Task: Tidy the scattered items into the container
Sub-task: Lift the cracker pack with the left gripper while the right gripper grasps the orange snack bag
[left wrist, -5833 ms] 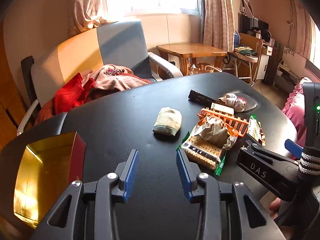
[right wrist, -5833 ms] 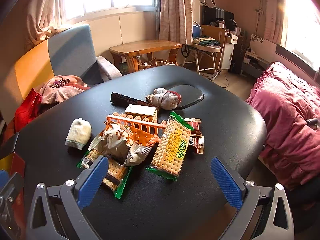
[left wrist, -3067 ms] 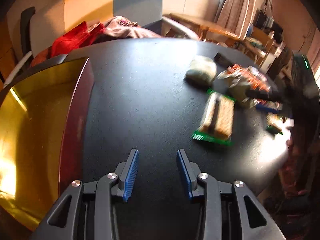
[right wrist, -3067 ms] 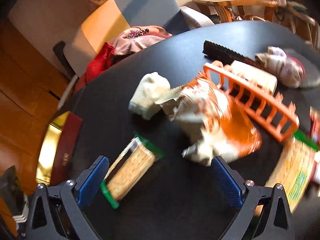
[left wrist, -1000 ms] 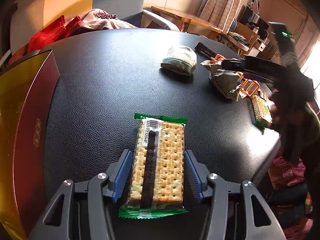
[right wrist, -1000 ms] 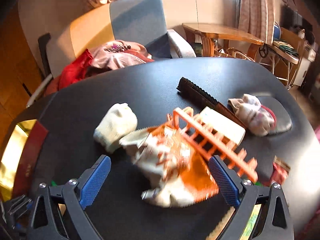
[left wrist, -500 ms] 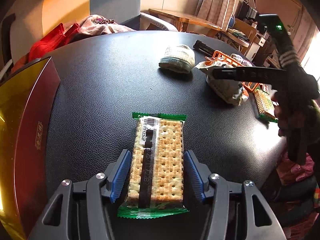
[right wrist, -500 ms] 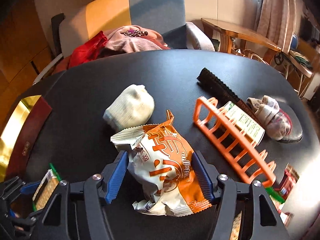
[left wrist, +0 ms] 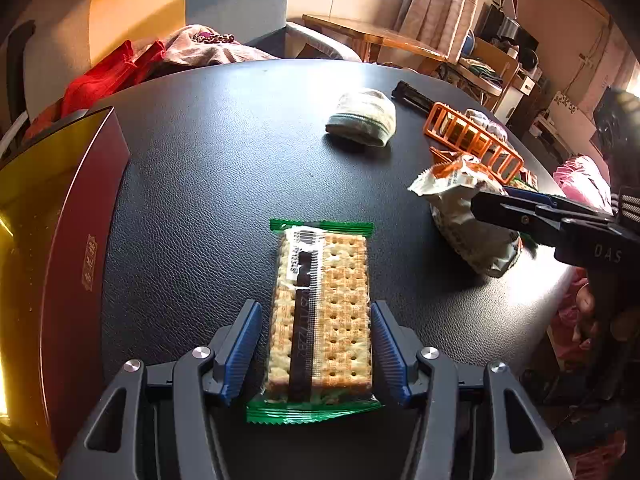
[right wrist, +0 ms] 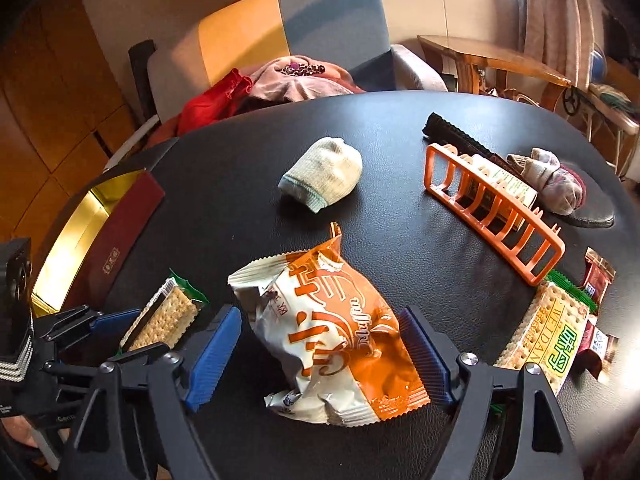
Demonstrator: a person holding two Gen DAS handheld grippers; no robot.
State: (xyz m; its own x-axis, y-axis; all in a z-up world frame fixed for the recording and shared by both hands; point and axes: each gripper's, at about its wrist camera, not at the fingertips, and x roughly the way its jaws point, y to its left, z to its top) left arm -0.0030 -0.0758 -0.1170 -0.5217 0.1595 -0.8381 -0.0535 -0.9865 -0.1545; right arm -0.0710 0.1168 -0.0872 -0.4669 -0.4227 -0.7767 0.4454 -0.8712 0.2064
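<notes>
My left gripper (left wrist: 316, 350) is shut on a green-edged cracker pack (left wrist: 320, 308) lying on the black table (left wrist: 216, 168); it also shows in the right wrist view (right wrist: 162, 320). My right gripper (right wrist: 320, 356) is shut on an orange and white snack bag (right wrist: 332, 332), also seen in the left wrist view (left wrist: 464, 208). The container, a dark red box with a gold inside (left wrist: 48, 248), stands at the table's left edge (right wrist: 96, 232).
A rolled pale sock (right wrist: 324, 180), an orange rack (right wrist: 492, 208), a black brush (right wrist: 452, 132), a small carton (right wrist: 508, 184), a sock bundle (right wrist: 552, 184), another cracker pack (right wrist: 548, 344) and red sachets (right wrist: 598, 280) lie on the table. An armchair with clothes (right wrist: 280, 80) stands behind.
My right gripper has closed around the snack bag and holds it nearer the left gripper. My left gripper stays on the cracker pack.
</notes>
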